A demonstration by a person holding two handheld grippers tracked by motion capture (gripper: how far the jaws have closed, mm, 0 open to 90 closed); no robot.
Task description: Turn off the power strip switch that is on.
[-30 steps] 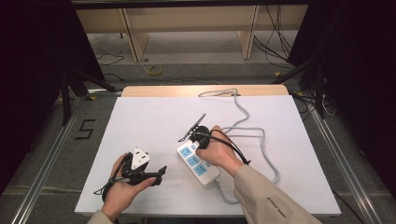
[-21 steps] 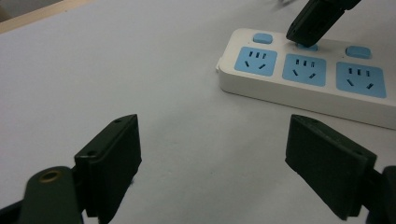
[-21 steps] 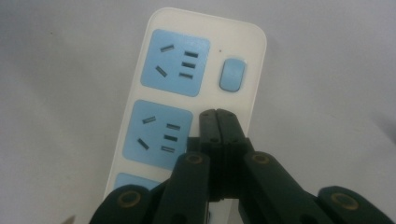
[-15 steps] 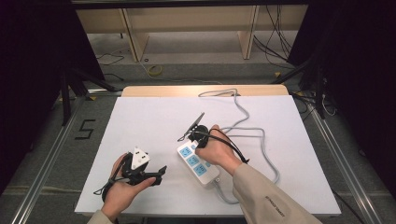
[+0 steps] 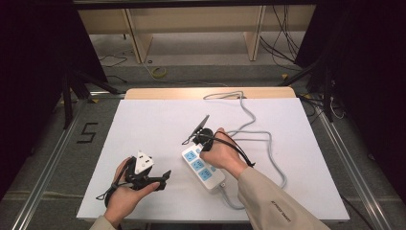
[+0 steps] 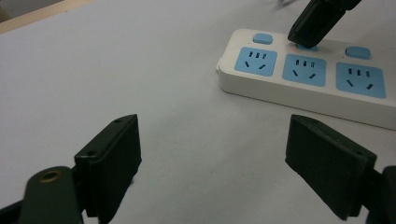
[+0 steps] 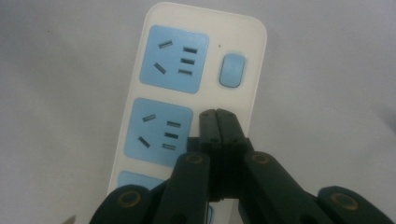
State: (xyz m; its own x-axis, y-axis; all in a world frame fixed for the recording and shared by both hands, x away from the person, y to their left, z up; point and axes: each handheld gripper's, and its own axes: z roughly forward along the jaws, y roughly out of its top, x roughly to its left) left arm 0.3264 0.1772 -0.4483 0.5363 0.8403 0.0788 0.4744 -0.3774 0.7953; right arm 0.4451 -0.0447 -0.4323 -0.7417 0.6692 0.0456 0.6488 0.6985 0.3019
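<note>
Three blue switches line the white power strip (image 5: 203, 167) at the table's near middle; the right gripper (image 7: 217, 122), jaws together, presses the middle switch (image 6: 306, 46), while the left gripper (image 6: 212, 161) waits wide.

White power strip (image 5: 203, 167) with three blue sockets lies flat on table.

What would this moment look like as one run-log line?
right gripper: jaws shut, tips on middle blue switch of white three-socket power strip | left gripper: jaws open, nothing between | white table sheet
</note>
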